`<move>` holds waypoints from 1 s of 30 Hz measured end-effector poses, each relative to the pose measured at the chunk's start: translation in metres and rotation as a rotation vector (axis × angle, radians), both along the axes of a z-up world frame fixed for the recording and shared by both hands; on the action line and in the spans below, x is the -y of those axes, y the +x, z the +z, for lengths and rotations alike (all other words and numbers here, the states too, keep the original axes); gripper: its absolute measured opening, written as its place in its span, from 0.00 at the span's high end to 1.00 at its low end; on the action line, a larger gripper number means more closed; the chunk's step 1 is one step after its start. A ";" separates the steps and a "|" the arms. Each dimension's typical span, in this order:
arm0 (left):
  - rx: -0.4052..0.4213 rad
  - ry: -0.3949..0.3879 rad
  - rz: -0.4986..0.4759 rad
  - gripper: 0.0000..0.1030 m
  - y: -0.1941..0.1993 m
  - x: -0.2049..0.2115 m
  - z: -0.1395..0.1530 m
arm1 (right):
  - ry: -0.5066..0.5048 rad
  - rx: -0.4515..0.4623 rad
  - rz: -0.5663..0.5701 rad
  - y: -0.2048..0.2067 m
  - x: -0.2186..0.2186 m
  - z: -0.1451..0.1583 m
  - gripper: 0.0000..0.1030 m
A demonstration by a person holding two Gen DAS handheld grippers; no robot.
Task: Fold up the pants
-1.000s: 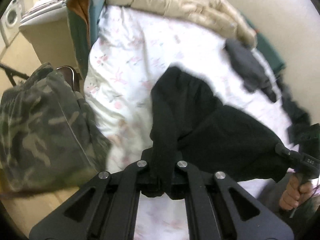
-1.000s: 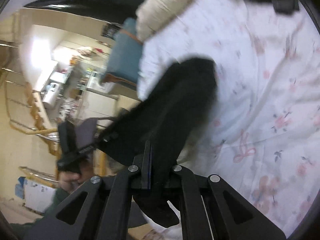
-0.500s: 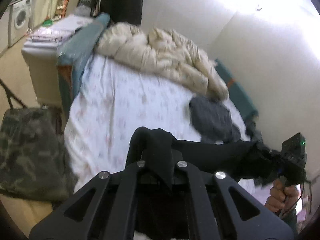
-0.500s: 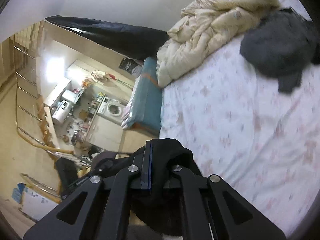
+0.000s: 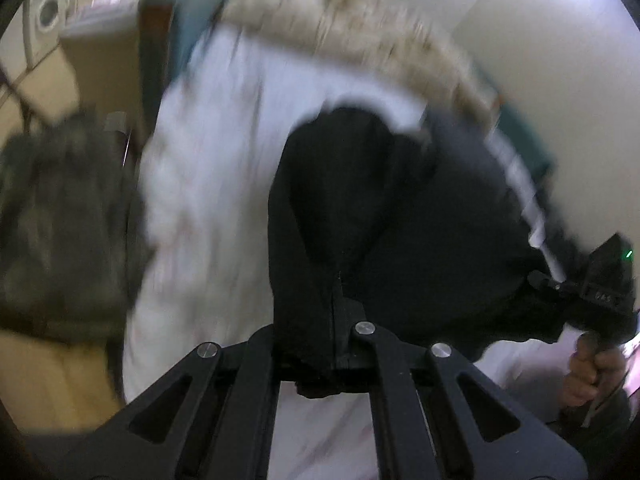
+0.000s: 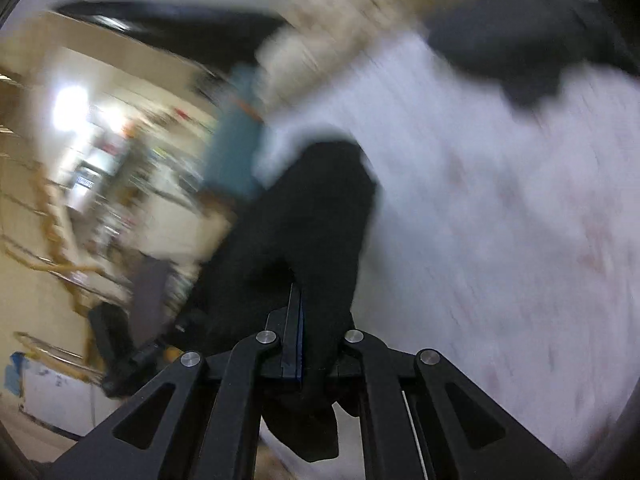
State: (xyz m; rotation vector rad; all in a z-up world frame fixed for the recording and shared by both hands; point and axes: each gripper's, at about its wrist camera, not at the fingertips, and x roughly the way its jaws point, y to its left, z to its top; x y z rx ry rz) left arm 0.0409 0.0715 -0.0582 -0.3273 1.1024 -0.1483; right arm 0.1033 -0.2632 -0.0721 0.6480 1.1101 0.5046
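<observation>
While both views blur, we hold the black pants (image 5: 360, 208) stretched between us above the white floral bedsheet (image 5: 224, 168). Our left gripper (image 5: 334, 320) is clamped tight on one edge of the cloth, and our right gripper (image 6: 298, 320) pinches another edge, fabric draped over its fingers. A cream quilt (image 5: 360, 28) lies bunched at the far end, camouflage clothing (image 5: 60, 220) beside the bed.

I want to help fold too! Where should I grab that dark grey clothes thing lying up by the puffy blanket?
Probably by an outer edge of the dark grey garment, reaching from the open bedsheet side. It lies crumpled, the cream duvet crowds its far side, and blur hides any hem. Both grippers are shut on the black pants.
</observation>
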 end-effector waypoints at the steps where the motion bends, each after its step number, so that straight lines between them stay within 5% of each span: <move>1: -0.078 0.021 -0.010 0.99 -0.008 0.005 -0.023 | -0.034 -0.077 0.009 -0.011 -0.001 -0.027 0.96; 5: -0.386 0.105 -0.063 0.95 -0.037 0.018 -0.100 | -0.137 -0.414 -0.010 -0.055 0.002 -0.120 0.85; 8: -0.442 0.164 -0.084 0.92 -0.050 0.017 -0.105 | -0.238 -0.482 0.034 -0.072 -0.003 -0.128 0.51; 10: -0.446 0.163 -0.072 0.71 -0.053 0.011 -0.095 | -0.252 -0.435 0.028 -0.076 -0.001 -0.110 0.39; 12: -0.399 0.152 -0.048 0.40 -0.053 0.004 -0.076 | -0.322 -0.350 0.023 -0.074 0.001 -0.083 0.39; 15: -0.264 0.200 -0.033 0.36 -0.044 0.005 -0.046 | -0.353 -0.173 0.020 -0.059 0.000 -0.045 0.40; 17: -0.175 0.209 -0.030 0.36 -0.035 0.012 -0.033 | -0.318 -0.084 0.059 -0.046 -0.010 -0.030 0.61; 18: -0.142 0.193 -0.043 0.36 -0.026 0.020 -0.028 | -0.302 -0.065 0.084 -0.037 -0.016 -0.029 0.81; 20: -0.117 0.160 -0.100 0.36 -0.012 0.036 -0.035 | -0.270 -0.048 0.135 -0.022 -0.033 -0.038 0.87; 22: -0.118 0.179 -0.152 0.44 -0.001 0.054 -0.053 | -0.293 -0.072 0.170 -0.007 -0.053 -0.060 0.90; 24: -0.163 0.235 -0.176 0.70 0.009 0.064 -0.077 | -0.335 -0.136 0.199 0.005 -0.069 -0.092 0.90; 25: -0.206 0.237 -0.157 0.74 0.013 0.063 -0.093 | -0.362 -0.158 0.205 0.007 -0.076 -0.103 0.90; 27: -0.329 0.197 -0.101 0.76 0.019 0.053 -0.127 | -0.440 -0.217 0.207 0.008 -0.080 -0.134 0.90; 30: -0.363 0.195 -0.108 0.78 0.022 0.047 -0.137 | -0.451 -0.324 0.206 0.008 -0.074 -0.167 0.94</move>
